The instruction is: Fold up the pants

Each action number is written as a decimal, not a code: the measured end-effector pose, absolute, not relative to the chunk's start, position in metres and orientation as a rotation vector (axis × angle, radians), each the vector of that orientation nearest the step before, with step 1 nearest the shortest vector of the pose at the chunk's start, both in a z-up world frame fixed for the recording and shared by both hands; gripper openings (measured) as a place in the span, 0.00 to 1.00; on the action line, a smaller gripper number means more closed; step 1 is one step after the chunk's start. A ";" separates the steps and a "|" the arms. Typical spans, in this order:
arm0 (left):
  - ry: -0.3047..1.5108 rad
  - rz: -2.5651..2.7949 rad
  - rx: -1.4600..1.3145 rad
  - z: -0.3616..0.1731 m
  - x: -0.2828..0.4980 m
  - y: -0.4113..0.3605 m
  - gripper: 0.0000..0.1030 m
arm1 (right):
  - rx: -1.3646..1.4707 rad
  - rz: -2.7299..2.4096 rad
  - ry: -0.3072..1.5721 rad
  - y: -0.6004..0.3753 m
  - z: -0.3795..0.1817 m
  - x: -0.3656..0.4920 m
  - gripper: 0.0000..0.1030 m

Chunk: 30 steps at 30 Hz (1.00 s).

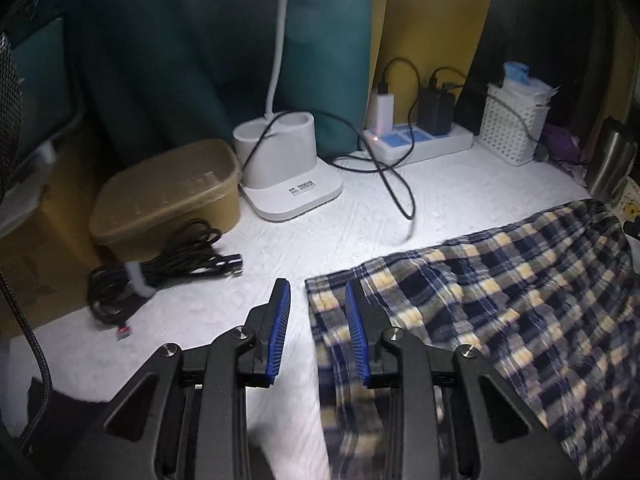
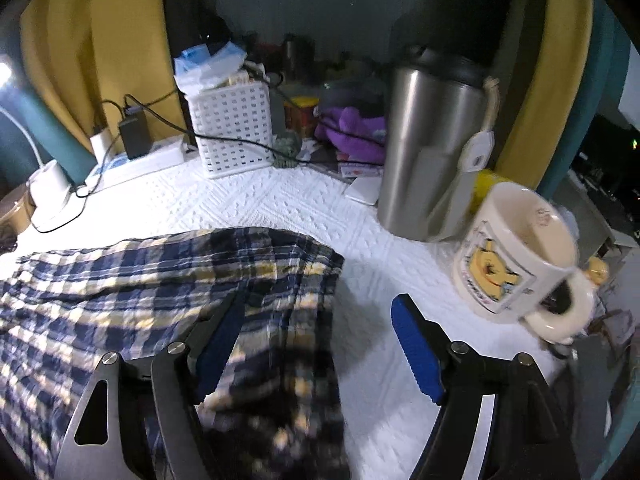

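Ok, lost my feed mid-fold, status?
Left gripper open, straddling the pants edge. Right gripper open, nothing held. Pants lying flat. Mug close by the right gripper.

The left gripper [image 1: 318,292] has its jaws a little apart, with nothing pressed between them. The plaid pants [image 1: 500,300] lie at four o'clock on the white counter [image 1: 360,216]; their left edge runs under the right jaw. A black cable bundle [image 1: 160,272] lies at nine o'clock, a brown box [image 1: 168,196] at ten, a white lamp base [image 1: 288,172] at twelve, and a power strip [image 1: 420,140] and white basket [image 1: 512,124] at one.
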<state>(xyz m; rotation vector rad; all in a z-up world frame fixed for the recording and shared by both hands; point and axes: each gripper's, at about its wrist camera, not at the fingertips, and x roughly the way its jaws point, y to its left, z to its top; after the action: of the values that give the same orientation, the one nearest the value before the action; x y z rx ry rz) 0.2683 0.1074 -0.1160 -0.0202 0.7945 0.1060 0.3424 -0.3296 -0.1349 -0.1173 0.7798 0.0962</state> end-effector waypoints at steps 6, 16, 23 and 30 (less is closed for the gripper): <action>0.765 0.086 -0.023 -0.103 0.227 0.097 0.31 | -0.127 0.093 0.761 -0.341 -0.124 0.301 0.76; 0.745 0.034 -0.024 -0.107 0.163 0.070 0.43 | -0.092 0.100 0.751 -0.365 -0.130 0.230 0.76; 0.755 0.004 -0.014 -0.123 0.119 0.054 0.50 | -0.114 0.190 0.790 -0.358 -0.156 0.186 0.58; 0.772 -0.015 -0.029 -0.140 0.081 0.051 0.63 | -0.090 0.214 0.824 -0.360 -0.180 0.166 0.40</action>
<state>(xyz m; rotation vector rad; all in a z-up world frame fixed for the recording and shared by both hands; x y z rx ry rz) 0.0813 0.0505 -0.1401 -0.0293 0.7716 -0.0151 0.1655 -0.3601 -0.1802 -0.0903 0.8240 0.2139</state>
